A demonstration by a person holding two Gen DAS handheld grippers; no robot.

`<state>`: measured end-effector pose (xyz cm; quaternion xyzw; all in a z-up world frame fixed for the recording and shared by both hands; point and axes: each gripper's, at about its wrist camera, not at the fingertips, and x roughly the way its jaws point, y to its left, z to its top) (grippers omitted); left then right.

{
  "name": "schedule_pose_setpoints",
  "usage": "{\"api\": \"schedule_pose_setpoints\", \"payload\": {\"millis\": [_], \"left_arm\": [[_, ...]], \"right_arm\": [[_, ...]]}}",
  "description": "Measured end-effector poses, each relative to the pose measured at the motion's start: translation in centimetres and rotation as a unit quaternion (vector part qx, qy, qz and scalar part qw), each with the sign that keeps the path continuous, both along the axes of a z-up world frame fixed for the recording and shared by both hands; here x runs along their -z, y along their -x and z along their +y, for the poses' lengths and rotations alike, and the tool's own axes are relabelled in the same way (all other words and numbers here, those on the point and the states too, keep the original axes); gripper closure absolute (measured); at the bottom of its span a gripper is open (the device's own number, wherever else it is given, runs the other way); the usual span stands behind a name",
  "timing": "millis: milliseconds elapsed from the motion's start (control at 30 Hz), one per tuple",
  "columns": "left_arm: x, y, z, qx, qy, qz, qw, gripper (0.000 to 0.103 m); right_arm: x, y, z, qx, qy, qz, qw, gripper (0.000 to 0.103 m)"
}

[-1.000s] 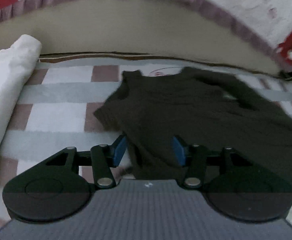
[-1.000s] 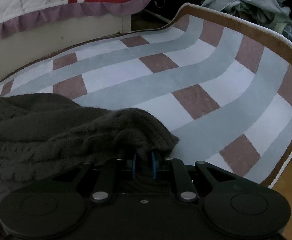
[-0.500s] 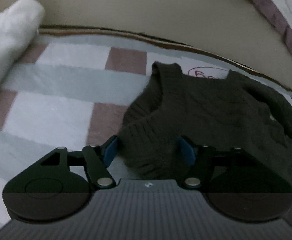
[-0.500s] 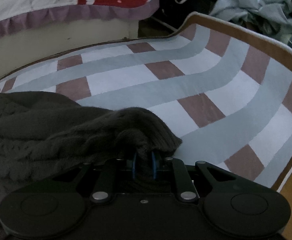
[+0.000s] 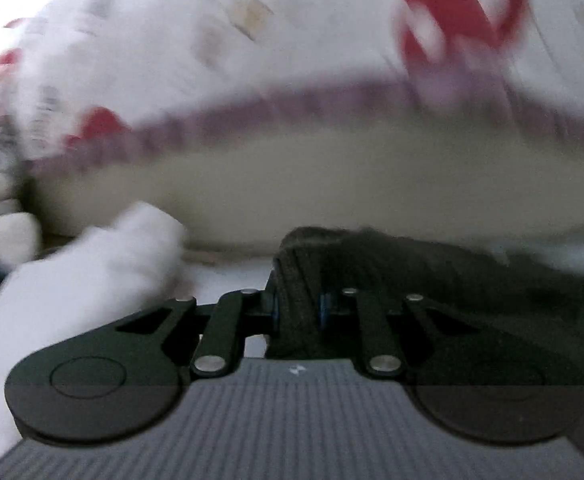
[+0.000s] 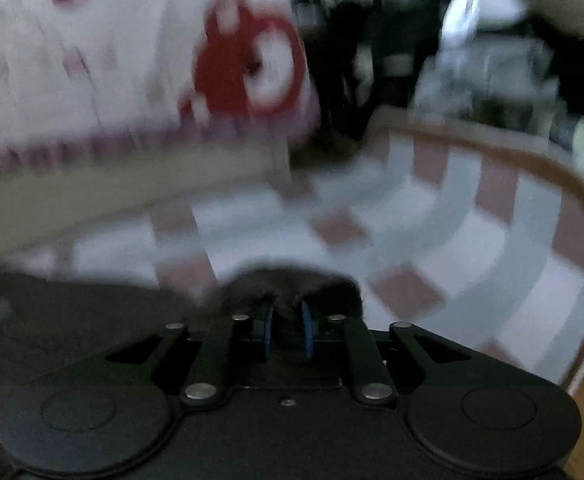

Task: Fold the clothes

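Left wrist view: the left gripper (image 5: pixel 298 308) is closing on the edge of a dark knit sweater (image 5: pixel 432 280) above the checked rug (image 6: pixel 472 248) — the right gripper (image 6: pixel 286 330) is closing on another edge. Judgement: lift both evenly, keeping the knit taut.

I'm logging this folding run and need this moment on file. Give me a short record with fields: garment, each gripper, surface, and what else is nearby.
garment: dark knit sweater, partly lifted off the rug
left gripper: closing, sweater fabric pinched between its fingers
right gripper: closing, sweater edge between its fingers
surface: checked rug with a brown border
nearby: white cloth left of the sweater; bed cover with red print behind; clothes pile past the rug
image quality: both views motion-blurred
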<state>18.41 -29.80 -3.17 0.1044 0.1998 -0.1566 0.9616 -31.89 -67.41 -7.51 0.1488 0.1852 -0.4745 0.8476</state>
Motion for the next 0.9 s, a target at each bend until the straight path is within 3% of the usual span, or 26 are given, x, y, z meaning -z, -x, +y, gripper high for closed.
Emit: {"api": "schedule_pose_setpoints", "payload": {"millis": [67, 133, 200, 267, 367, 400, 500, 533, 567, 667, 733, 833, 900], "left_arm": [[-1.7, 1.2, 2.4, -0.022, -0.006, -0.057, 0.9981, 0.087], [-2.6, 2.2, 4.8, -0.046, -0.016, -0.091, 0.9947, 0.087], [-1.6, 1.5, 7.3, -0.073, -0.03, -0.052, 0.9955, 0.087], [0.6, 0.3, 9.5, -0.084, -0.038, 0.036, 0.9951, 0.087], [3.9, -0.8, 11.9, -0.083, -0.058, 0.146, 0.984, 0.086], [4.5, -0.6, 12.2, -0.068, -0.07, 0.159, 0.9825, 0.085], [5.2, 0.4, 12.0, -0.025, -0.13, 0.19, 0.9729, 0.075], [4.8, 0.9, 11.9, -0.012, -0.14, 0.179, 0.9737, 0.075], [4.1, 1.2, 11.6, 0.002, -0.144, 0.158, 0.9769, 0.075], [0.9, 3.3, 11.1, 0.053, -0.123, 0.085, 0.9874, 0.059], [-1.3, 4.1, 10.6, 0.094, -0.076, 0.061, 0.9908, 0.055], [-3.8, 4.7, 10.4, 0.128, 0.0, 0.059, 0.99, 0.047], [-3.6, 4.0, 9.9, 0.166, 0.022, 0.09, 0.9818, 0.045]], "right_arm": [[-1.6, 0.2, 0.8, -0.017, 0.043, -0.03, 0.998, 0.094], [-1.5, -0.1, 0.2, -0.034, 0.018, -0.039, 0.998, 0.096], [-0.5, -0.8, -0.4, -0.036, -0.01, -0.024, 0.999, 0.096], [0.4, -1.9, -1.0, -0.042, -0.038, 0.004, 0.998, 0.096], [0.9, -3.3, -1.2, -0.071, -0.076, 0.011, 0.994, 0.093], [0.8, -4.0, -1.0, -0.086, -0.082, 0.016, 0.993, 0.087], [-0.1, -7.4, 0.0, -0.154, -0.071, 0.05, 0.984, 0.085], [-0.5, -8.7, 0.5, -0.176, -0.065, 0.063, 0.98, 0.08], [-1.0, -10.2, 0.9, -0.2, -0.059, 0.078, 0.975, 0.068], [-2.2, -14.9, 1.8, -0.274, -0.036, 0.104, 0.955, 0.05], [-2.5, -18.2, 1.7, -0.32, -0.053, 0.116, 0.939, 0.047], [-1.4, -22.6, 1.2, -0.353, -0.076, 0.141, 0.922, 0.047], [-0.3, -25.1, 0.8, -0.364, -0.09, 0.158, 0.913, 0.047]]}}
